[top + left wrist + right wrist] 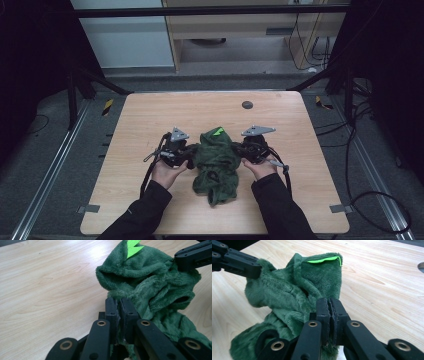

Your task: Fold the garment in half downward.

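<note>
Dark green fleece on pale wood

The fleece garment [217, 162] is deep forest green, plush all over, with one bright lime-green zigzag patch [133, 247] near its top. The bench [150, 120] is light tan wood with fine, darker grain streaks and a small dark grey disc [247, 105] near its far edge. Both the left hand-held gripper [119, 305] and the right hand-held gripper [329, 305] are matt black with brass-coloured rivets; grey plates top them. The sleeves [280, 210] are black.
</note>
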